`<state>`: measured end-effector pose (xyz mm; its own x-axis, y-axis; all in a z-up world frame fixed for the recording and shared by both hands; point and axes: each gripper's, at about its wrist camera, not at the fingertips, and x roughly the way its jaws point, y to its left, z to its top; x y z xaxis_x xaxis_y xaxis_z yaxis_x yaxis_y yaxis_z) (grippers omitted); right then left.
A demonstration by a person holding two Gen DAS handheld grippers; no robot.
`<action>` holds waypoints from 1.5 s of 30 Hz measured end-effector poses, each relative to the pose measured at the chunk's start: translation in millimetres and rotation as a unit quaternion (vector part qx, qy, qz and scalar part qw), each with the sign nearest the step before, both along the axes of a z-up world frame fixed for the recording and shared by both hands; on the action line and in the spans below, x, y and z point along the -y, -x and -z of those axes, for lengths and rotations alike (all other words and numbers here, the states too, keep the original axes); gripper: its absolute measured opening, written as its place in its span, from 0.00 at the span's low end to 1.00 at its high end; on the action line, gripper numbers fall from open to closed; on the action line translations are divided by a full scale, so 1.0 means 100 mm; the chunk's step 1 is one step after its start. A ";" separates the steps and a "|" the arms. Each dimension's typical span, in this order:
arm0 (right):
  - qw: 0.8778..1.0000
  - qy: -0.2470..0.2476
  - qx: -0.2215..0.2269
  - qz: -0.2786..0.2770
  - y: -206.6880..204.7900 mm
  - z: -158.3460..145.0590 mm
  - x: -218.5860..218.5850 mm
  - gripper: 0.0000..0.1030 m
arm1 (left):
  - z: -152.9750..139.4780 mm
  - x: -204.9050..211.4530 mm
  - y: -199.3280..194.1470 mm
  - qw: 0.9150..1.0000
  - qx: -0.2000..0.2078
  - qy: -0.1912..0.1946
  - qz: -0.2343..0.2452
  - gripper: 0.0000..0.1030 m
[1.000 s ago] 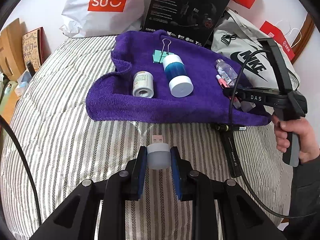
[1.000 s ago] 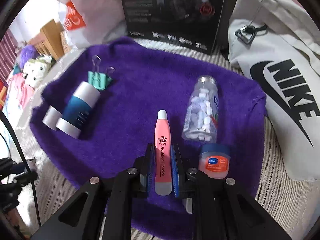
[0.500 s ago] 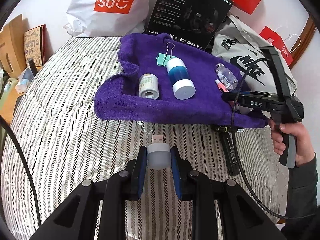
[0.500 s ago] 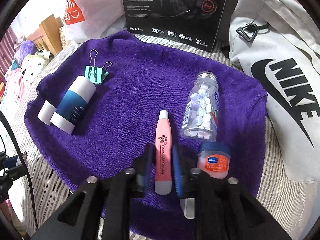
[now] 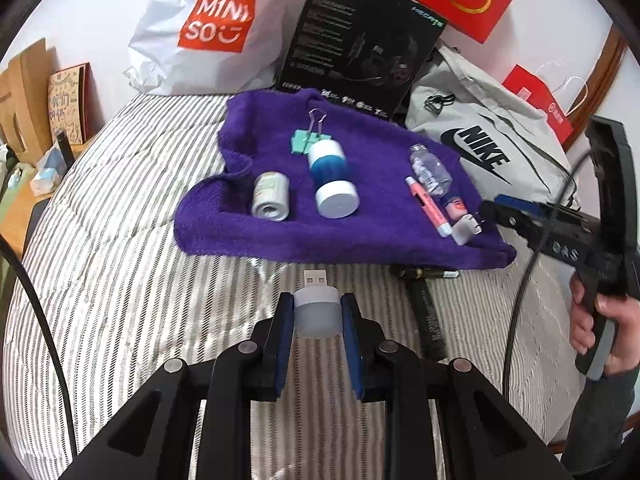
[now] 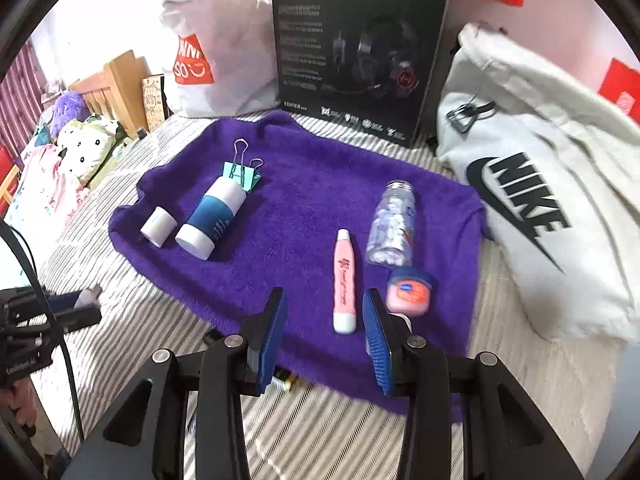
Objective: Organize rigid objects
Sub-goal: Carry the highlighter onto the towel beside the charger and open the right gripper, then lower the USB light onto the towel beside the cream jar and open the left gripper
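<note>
Lying flat on the purple towel, the pink pen sits just ahead of the right gripper, whose jaws are opening with nothing pressed between them. It looks light, stiff and smooth; its middle gives the surest hold. The left gripper has its jaws clamped on a small USB light above the striped bed.

Two wrist fisheyes, angled down, sharing the purple towel.
</note>
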<state>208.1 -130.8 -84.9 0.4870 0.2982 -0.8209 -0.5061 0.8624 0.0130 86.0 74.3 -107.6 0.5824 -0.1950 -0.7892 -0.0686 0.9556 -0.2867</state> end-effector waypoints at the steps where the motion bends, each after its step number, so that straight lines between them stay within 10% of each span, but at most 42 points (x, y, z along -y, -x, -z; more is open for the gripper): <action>1: 1.000 0.001 0.004 0.002 0.04 -0.03 0.03 0.39 | -0.02 0.02 -0.01 1.000 0.003 0.000 0.000 0.22; 17: 0.998 -0.034 0.000 0.055 0.62 -0.02 0.82 0.44 | -0.11 0.40 -0.57 0.999 0.017 -0.007 0.039 0.22; 28: 0.995 -0.078 -0.013 0.065 0.65 -0.06 1.06 0.44 | -0.03 -0.09 -1.23 1.000 0.011 -0.021 -0.015 0.22; 45: 0.996 -0.061 -0.042 0.054 0.52 0.11 1.03 0.44 | 0.41 -0.07 -1.71 0.993 -0.039 -0.106 -0.020 0.23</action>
<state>155.7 -234.1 -96.1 0.4535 0.3482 -0.8204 -0.4035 0.9010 0.1594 256.7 81.2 -148.4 0.5226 0.0034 -0.8525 -0.1226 0.9899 -0.0712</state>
